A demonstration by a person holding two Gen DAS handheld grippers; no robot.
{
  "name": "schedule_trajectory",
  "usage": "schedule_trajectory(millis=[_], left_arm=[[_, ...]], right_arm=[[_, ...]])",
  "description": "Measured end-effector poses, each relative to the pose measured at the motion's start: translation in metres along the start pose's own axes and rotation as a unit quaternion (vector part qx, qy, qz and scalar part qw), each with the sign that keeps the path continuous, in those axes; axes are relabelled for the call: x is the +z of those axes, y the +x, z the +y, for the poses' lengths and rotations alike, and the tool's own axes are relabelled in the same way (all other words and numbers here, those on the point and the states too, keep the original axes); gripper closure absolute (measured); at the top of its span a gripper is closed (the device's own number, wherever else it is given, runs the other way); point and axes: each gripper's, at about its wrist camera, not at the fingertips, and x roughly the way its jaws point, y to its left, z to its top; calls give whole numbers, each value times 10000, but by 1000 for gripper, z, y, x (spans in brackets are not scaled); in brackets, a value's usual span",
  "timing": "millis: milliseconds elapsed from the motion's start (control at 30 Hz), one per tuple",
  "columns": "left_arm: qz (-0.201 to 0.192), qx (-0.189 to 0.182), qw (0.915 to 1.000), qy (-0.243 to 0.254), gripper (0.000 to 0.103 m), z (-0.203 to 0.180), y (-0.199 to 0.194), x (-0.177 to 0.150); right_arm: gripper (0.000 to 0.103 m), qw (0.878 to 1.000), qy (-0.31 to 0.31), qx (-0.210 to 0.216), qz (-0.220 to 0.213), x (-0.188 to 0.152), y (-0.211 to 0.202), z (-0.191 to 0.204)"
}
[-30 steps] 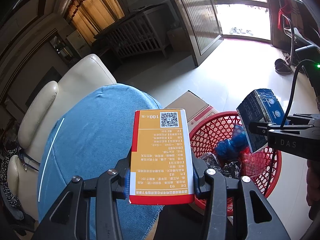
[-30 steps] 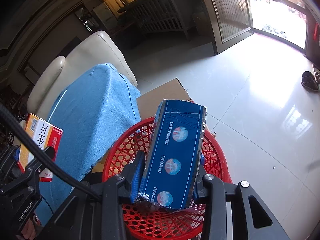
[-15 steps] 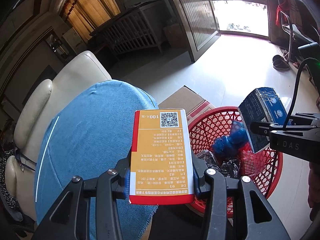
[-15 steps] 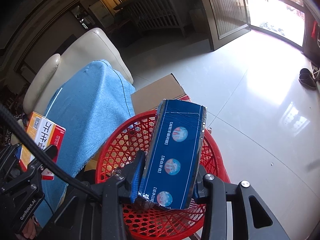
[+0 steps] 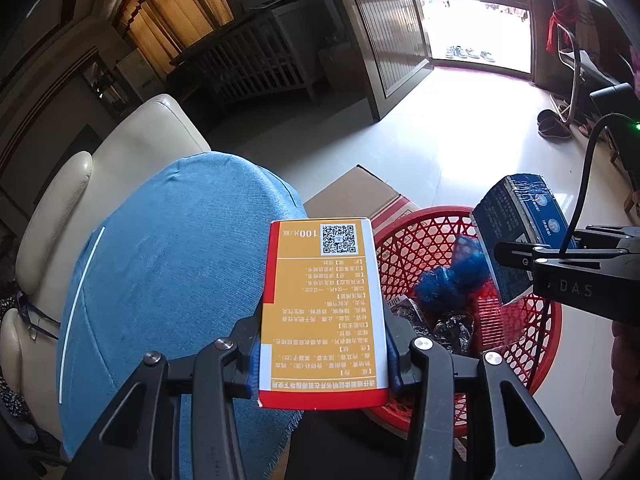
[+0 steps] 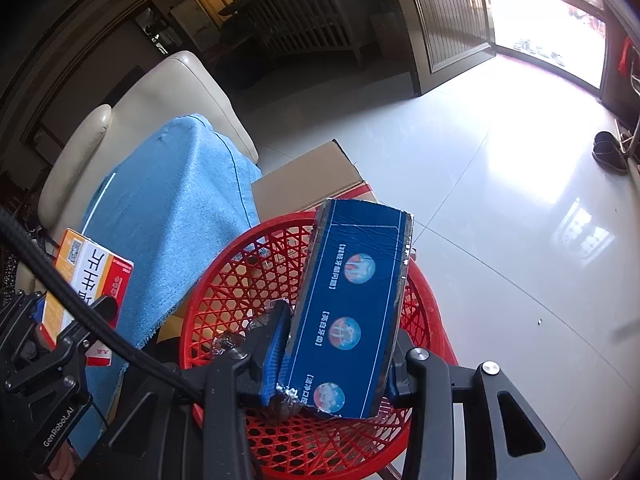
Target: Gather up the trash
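Holding an orange box (image 5: pixel 324 308) marked "100" in my left tool (image 5: pixel 322 354); the right tool (image 6: pixel 334 356) clamps a blue box (image 6: pixel 352 312) over the red basket (image 6: pixel 236 280). Only its camera shows "GenRobot.AI".

Home living room, cream leather sofa (image 5: pixel 120 152) draped with a blue cloth (image 5: pixel 172 280), gold curtains (image 5: pixel 180 4), dark wooden crib (image 5: pixel 256 68), glossy tiled floor (image 6: pixel 500 208), shoes (image 5: pixel 470 53) by the sunlit open doorway

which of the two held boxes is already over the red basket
The dark blue box in the right gripper; the orange box in the left gripper hangs over the blue cloth.
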Motion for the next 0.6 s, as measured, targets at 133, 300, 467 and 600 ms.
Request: schedule_trajectory(millis=[133,300,467,600], left_arm=[[-4,-60,10000,-43,54,2,1,-1],[-43,-133,9999,-90,54,4,-1,-3],[-32,-124,9997,-199,54,10,-5,-5],[-117,-24,9994,-340,48,24,-14,-8]], right_arm=[[58,10000,50,-14,46,1,1,-1],[54,9998,141,1,120,1,2,-3],[54,9999,92,-3,82,2,-1,2],[54,10000,13,-5,55,4,-6,8]])
